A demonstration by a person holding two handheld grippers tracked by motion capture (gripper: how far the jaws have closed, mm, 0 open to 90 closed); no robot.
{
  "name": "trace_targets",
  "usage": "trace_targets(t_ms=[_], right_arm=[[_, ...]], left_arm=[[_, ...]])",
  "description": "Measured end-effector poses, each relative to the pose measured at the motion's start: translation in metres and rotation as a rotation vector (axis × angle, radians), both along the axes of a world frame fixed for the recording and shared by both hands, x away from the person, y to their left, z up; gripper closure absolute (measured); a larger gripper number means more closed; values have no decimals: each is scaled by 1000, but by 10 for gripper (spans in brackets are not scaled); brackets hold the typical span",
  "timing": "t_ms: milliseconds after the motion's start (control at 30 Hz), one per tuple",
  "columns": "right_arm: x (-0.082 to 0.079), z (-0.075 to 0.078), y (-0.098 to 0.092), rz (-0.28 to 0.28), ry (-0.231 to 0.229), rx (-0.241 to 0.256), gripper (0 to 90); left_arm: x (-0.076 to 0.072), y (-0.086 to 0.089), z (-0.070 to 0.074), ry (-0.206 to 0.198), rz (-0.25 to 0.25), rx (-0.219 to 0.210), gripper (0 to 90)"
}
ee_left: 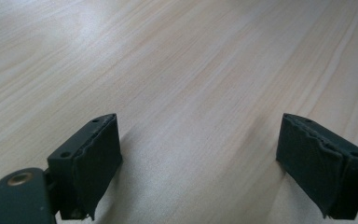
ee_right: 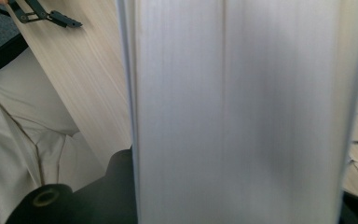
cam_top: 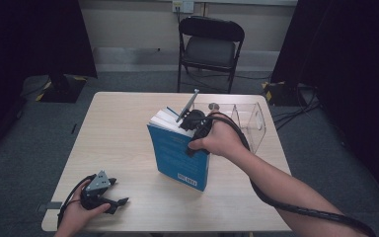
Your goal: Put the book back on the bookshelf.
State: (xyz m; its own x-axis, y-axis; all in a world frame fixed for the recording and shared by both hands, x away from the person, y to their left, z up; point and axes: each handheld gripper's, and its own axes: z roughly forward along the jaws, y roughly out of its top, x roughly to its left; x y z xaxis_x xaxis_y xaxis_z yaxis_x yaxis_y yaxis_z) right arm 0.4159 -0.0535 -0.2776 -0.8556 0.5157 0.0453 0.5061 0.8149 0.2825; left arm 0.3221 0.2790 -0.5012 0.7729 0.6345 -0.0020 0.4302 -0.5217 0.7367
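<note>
Gripping the blue paperback book upright at mid-table beside the clear acrylic stand, my right gripper clamps its page block, so I should keep it vertical while my left gripper rests open.

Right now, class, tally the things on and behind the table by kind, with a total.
Books: 1, the blue book
Clear stands: 1, the clear stand
Tools: 2, the left tool and the right tool
Chairs: 1, the folding chair
Total: 5
</note>
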Motion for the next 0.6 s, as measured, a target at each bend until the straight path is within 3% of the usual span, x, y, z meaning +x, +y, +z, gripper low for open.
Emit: trace_targets(t_ms=[367, 467, 500, 600], right_arm=[[-6, 15, -22, -61, 12, 10, 618], [-8, 19, -28, -65, 10, -1, 618], [-8, 19, -30, -71, 10, 0, 618], [-10, 20, -37, -83, 14, -2, 618]], left_arm=[[1, 0, 0, 0, -14, 18, 118], [1, 0, 0, 1, -12, 14, 118], [0, -1, -1, 17, -5, -2, 116], [0, -1, 0, 4, -10, 5, 110]])
